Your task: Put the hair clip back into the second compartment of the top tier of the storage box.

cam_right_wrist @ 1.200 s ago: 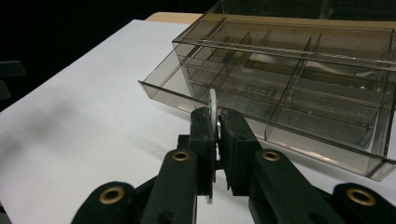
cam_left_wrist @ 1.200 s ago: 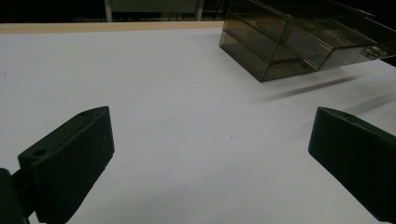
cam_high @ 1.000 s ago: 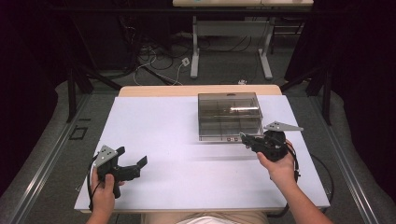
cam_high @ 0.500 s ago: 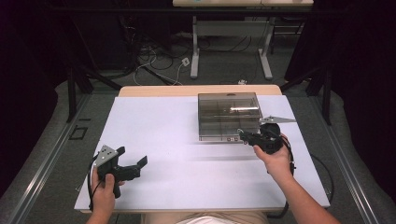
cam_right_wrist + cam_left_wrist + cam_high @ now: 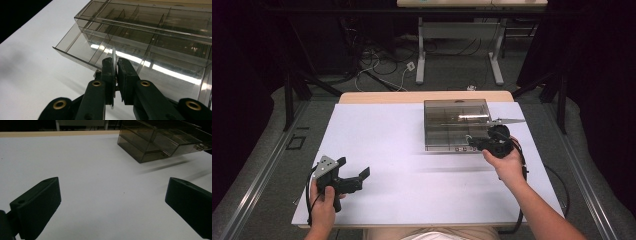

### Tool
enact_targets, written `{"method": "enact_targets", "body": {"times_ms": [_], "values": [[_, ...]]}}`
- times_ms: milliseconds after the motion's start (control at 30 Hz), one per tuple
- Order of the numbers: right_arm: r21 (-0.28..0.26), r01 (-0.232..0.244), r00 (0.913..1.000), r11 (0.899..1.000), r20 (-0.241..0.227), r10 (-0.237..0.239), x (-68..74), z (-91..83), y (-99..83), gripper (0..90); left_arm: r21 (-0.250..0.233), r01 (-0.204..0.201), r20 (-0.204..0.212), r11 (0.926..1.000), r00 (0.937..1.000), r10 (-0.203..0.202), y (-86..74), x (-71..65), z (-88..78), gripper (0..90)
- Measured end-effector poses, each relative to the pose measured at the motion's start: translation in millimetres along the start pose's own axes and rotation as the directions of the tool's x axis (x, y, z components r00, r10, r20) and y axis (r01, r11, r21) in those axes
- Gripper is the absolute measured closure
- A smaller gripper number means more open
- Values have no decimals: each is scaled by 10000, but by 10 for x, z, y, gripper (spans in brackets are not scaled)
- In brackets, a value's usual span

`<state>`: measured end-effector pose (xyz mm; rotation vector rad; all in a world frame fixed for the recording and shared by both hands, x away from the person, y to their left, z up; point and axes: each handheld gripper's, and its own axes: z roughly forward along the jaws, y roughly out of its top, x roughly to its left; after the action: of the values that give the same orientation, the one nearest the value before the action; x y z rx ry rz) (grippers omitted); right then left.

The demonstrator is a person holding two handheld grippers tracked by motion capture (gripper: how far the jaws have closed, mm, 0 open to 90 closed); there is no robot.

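**Right gripper clamps a thin disc at the drawer box**

We see a white table [image 5: 412, 165] with a smoky clear plastic drawer organizer [image 5: 455, 120] standing on its far right part. Its lowest drawer [image 5: 82, 47] is pulled out toward us. Our right gripper [image 5: 473, 143] sits just at the organizer's front edge, jaws clenched on a thin, clear, disc-like piece [image 5: 114, 61] held on edge over the open drawer. Our left gripper [image 5: 353, 168] rests well apart at the near left, jaws spread wide, grasping nothing.
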<state>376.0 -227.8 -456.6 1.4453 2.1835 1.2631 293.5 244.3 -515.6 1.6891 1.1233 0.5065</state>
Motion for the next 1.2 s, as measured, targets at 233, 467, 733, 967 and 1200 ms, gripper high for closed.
{"method": "enact_targets", "body": {"times_ms": [233,467,733,967,1200], "values": [[303,456,9988,9985,153,-461,4,47,75,836,3,12,24,10000,10000,-12,-1,-4,2,5],[769,1053,9938,9915,278,-1077,33,130,152,835,6,17,24,10000,10000,-17,-1,-3,3,5],[1040,1381,9893,9849,331,-1422,76,204,216,835,11,-1,36,10000,10000,1,-1,-4,4,5],[1128,1472,9878,9827,340,-1518,94,282,267,835,-5,-8,15,10000,10000,8,2,-1,1,5],[1199,1501,9871,9814,384,-1557,98,375,307,835,1,12,1,10000,10000,-12,-2,-7,0,5]]}}
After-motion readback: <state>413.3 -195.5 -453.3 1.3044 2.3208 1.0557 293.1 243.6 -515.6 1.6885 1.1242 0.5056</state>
